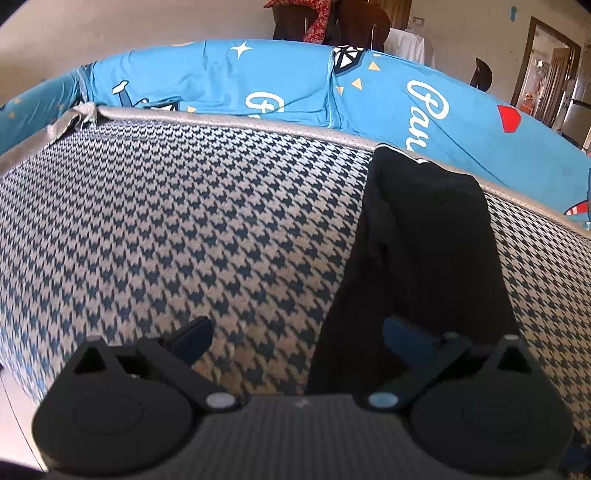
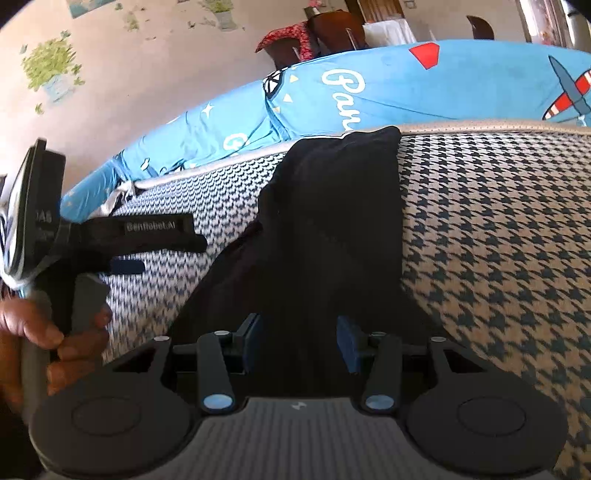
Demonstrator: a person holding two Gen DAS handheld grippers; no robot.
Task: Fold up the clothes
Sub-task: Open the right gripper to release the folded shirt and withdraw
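Observation:
A black garment [image 1: 421, 251] lies folded into a long narrow strip on the houndstooth cushion [image 1: 184, 221]. It runs from the cushion's back edge to the front. My left gripper [image 1: 299, 336] is open, with its right finger over the garment's near left edge. In the right wrist view the garment [image 2: 325, 221] fills the middle. My right gripper [image 2: 301, 339] is open just above its near end, fingers on either side of the cloth. The left gripper [image 2: 125, 251] and the hand holding it show at the left.
A blue printed cover [image 1: 258, 85] drapes the sofa back behind the cushion. A grey piped edge [image 1: 221, 120] borders the cushion at the back. Dark chairs [image 1: 332, 22] and a doorway [image 1: 546, 66] stand beyond. Pale floor [image 1: 14, 406] shows at lower left.

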